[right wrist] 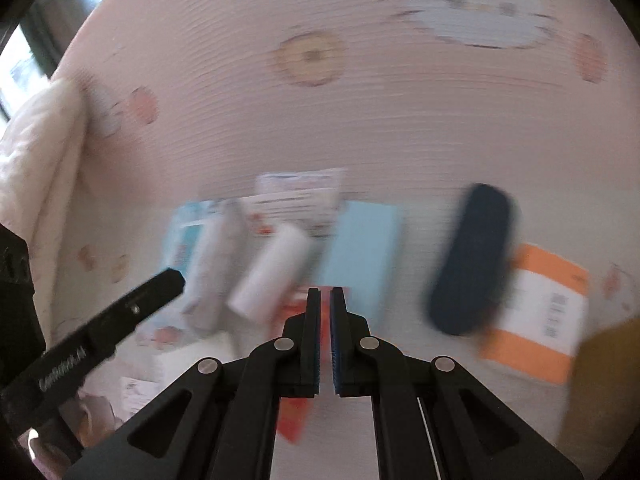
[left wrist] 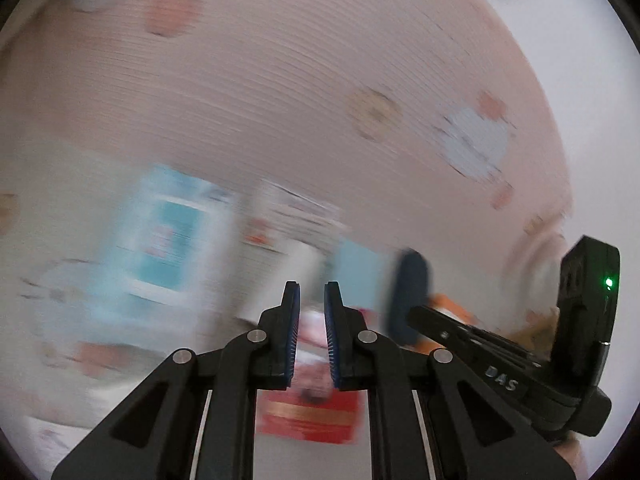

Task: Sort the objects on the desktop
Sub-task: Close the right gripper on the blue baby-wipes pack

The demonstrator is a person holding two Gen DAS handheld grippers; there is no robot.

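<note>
Motion blurs both views. My left gripper [left wrist: 313, 286] hovers low over the pink cloth with only a narrow gap between its fingers and nothing held; a red packet [left wrist: 312, 416] and a pinkish item lie under it. My right gripper [right wrist: 326, 292] is shut and empty above the same red packet [right wrist: 294, 420]. Beyond it lie a teal-and-white box [right wrist: 180, 240], a grey tube [right wrist: 212, 268], a white cylinder [right wrist: 272, 272], a light blue box [right wrist: 360, 252], a dark blue oval case [right wrist: 468, 260] and an orange-and-white card [right wrist: 536, 312].
A pink cartoon-print cloth [right wrist: 320, 128] covers the surface. A white quilt [right wrist: 36, 152] is bunched at the left edge. A printed white pack [right wrist: 300, 196] lies behind the row. A yellow shape [right wrist: 608, 380] sits at the right edge. The right gripper's body [left wrist: 480, 340] crosses the left wrist view.
</note>
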